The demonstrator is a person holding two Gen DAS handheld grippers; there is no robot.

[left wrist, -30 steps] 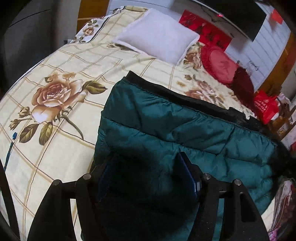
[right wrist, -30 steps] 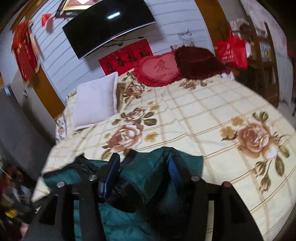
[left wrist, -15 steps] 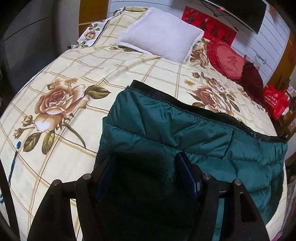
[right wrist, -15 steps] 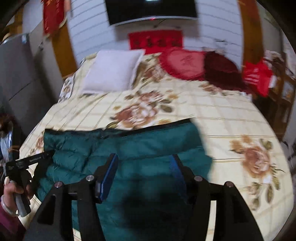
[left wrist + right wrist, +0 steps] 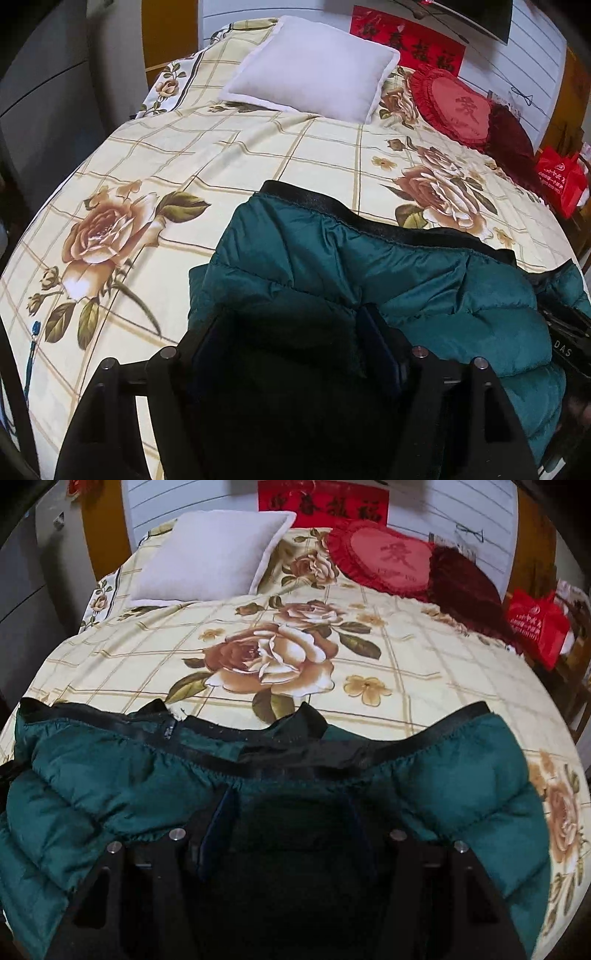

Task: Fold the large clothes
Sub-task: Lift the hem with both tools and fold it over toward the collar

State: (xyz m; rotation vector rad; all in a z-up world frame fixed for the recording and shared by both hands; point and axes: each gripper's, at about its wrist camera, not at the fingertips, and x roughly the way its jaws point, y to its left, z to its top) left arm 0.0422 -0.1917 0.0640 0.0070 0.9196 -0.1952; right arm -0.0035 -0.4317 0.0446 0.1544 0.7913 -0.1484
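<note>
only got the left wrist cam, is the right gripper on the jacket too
Observer: Yes. In the right wrist view, jacket fabric fills the gap between the right gripper fingers. I cannot tell whether it is clamped.
Operator: where does the jacket's right end stop
Observer: It lies on the bedsheet, short of the bed's edge, beside a printed rose.
Operator: hem flat over there
Observer: No. The black hem band sags in the middle, where dark lining is bunched up.
</note>
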